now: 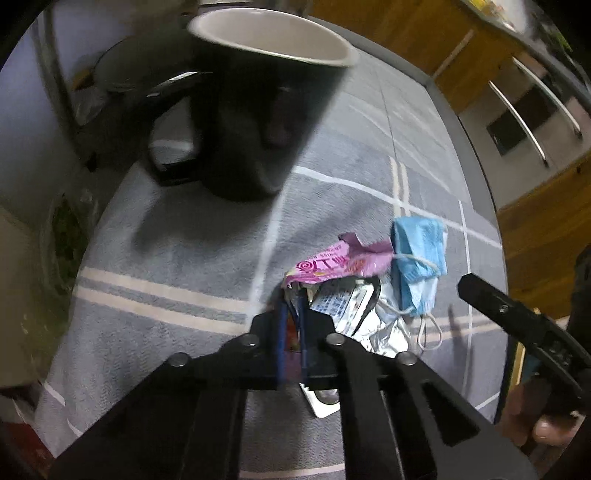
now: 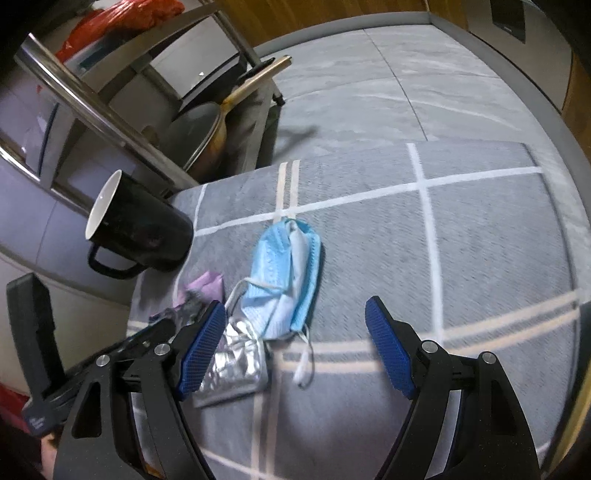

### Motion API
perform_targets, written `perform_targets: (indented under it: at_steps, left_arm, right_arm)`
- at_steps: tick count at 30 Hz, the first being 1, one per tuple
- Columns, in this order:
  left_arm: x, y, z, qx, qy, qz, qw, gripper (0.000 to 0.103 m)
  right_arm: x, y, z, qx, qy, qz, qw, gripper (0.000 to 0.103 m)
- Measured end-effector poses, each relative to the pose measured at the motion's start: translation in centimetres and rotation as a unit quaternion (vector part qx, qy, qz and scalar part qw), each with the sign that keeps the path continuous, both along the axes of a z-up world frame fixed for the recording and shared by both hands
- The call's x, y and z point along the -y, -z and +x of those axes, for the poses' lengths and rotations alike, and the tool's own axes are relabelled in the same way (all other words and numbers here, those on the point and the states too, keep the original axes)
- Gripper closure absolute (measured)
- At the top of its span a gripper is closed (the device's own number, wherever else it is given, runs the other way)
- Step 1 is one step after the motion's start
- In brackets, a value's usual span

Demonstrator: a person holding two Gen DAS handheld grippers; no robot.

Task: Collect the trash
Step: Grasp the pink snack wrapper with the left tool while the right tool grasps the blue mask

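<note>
A small heap of trash lies on a grey checked cloth [image 1: 166, 258]. In it are a pink wrapper [image 1: 332, 264], a crumpled silver foil packet [image 1: 373, 325] and a blue face mask [image 1: 417, 258]. My left gripper [image 1: 291, 314] is shut on the near end of the pink wrapper, and coloured film shows between its blue pads. In the right wrist view my right gripper [image 2: 295, 308] hangs open just above the cloth. The face mask [image 2: 288, 266] lies ahead between its fingers, untouched. The foil packet [image 2: 232, 365] sits by its left pad [image 2: 203, 343].
A black mug [image 1: 258, 122] with a white inside stands on the cloth just beyond the heap. A metal rack [image 2: 110, 110] holding a pan [image 2: 199, 136] with a wooden handle stands behind the mug. The cloth's edge and wooden cabinet fronts [image 1: 406, 29] lie to the right.
</note>
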State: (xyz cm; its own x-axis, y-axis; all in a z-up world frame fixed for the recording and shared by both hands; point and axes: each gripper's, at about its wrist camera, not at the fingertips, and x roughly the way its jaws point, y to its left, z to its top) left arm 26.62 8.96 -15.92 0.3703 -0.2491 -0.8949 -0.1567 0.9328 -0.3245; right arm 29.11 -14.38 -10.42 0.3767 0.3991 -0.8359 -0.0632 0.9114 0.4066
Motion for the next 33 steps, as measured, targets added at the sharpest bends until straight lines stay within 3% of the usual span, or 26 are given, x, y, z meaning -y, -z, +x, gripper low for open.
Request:
perform_targets:
  at_steps: [9, 14, 17, 21, 23, 26, 29, 33]
  left_arm:
    - [-2.2, -1.1, -0.9, 0.012, -0.051, -0.055, 0.9972, 0.103]
    - [-2.3, -2.0, -0.7, 0.022, -0.056, -0.062, 0.9962, 0.103]
    - [-1.6, -2.8, -1.0, 0.043, -0.047, -0.047, 0.9969, 0.103]
    - [1.0, -3.2, -2.0, 0.092, -0.001, 0.048, 0.9946, 0.103]
    - [2.5, -2.3, -2.5, 0.094, 0.022, 0.08, 0.9921, 0.103]
    - [4.1, -0.6, -3.1, 0.071, 0.048, 0.086, 0.9926, 0.103]
    - [6.3, -0.6, -3.9, 0.081, 0.088, 0.106, 0.987, 0.103]
    - [8.1, -1.0, -4.6, 0.083, 0.126, 0.089, 0.9846, 0.103]
  right_arm:
    - [-1.4, 1.7, 1.5, -0.001, -0.01, -0.012, 1.0, 0.037]
    - [-1.7, 2.6, 1.4, -0.001, -0.019, -0.023, 1.0, 0.078]
    - [-1.2, 2.4, 1.2, 0.002, -0.013, -0.018, 1.0, 0.087]
    - [-0.2, 2.0, 0.7, 0.005, -0.001, -0.011, 1.0, 0.088]
    - [0.5, 1.9, 0.5, 0.003, 0.009, -0.006, 1.0, 0.088]
    - [1.5, 1.9, 0.1, -0.002, 0.021, -0.001, 1.0, 0.088]
    - [2.3, 2.1, -0.2, -0.007, 0.03, 0.001, 1.0, 0.088]
    - [2.9, 2.2, -0.8, -0.013, 0.033, 0.001, 0.999, 0.088]
